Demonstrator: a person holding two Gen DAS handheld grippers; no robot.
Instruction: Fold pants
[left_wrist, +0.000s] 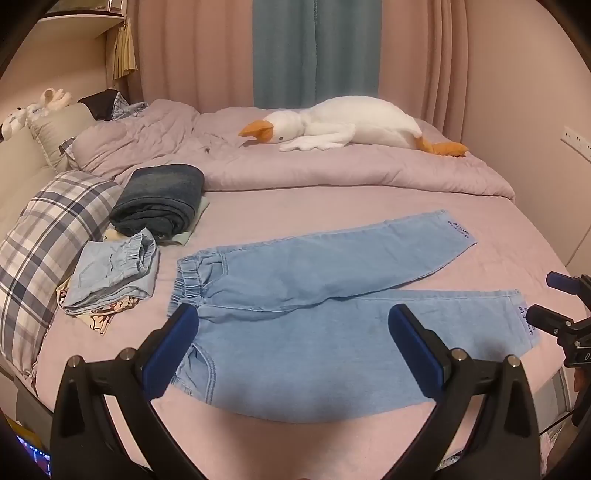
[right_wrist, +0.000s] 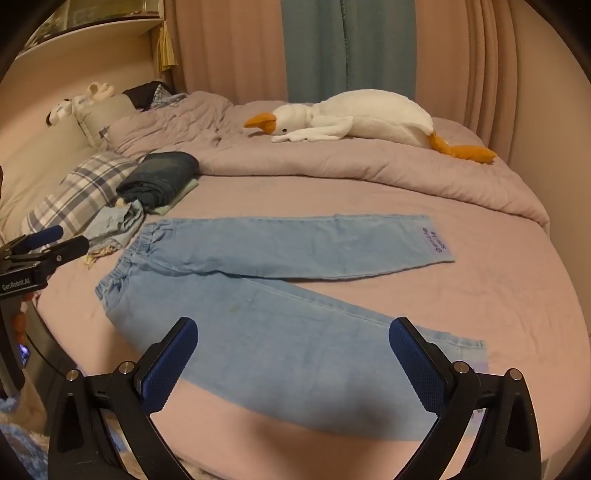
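My left gripper (left_wrist: 291, 345), black with blue rubber pads, has its jaws spread wide and grasps nothing; it hangs over the waist end of the pants, and I cannot tell if a pad touches the cloth. My right gripper (right_wrist: 293, 356) is of the same kind and stands released as well, empty, over the cuff end of the near leg. In the left wrist view I see it from the side at the right edge, its two fingers apart, just beside the near cuff.

The light blue denim pants with an elastic waistband (left_wrist: 332, 295) lie flat and unfolded on the pink bed sheet (left_wrist: 332, 199), waist to my left, the two legs spread to the right like an open V. Each cuff carries small dark embroidered letters, which I cannot read with certainty.

Left of the waistband rests a crumpled light blue denim garment (left_wrist: 114, 273) on top of a printed cloth. Behind it lies a folded dark blue denim piece (left_wrist: 162, 203), beside a blue and white plaid pillow (left_wrist: 48, 243). Further back a lilac quilt (left_wrist: 295, 166) is bunched across the bed, and a big white plush goose with orange beak and feet (left_wrist: 351, 125) lies on it, before pink and teal curtains (left_wrist: 314, 51).
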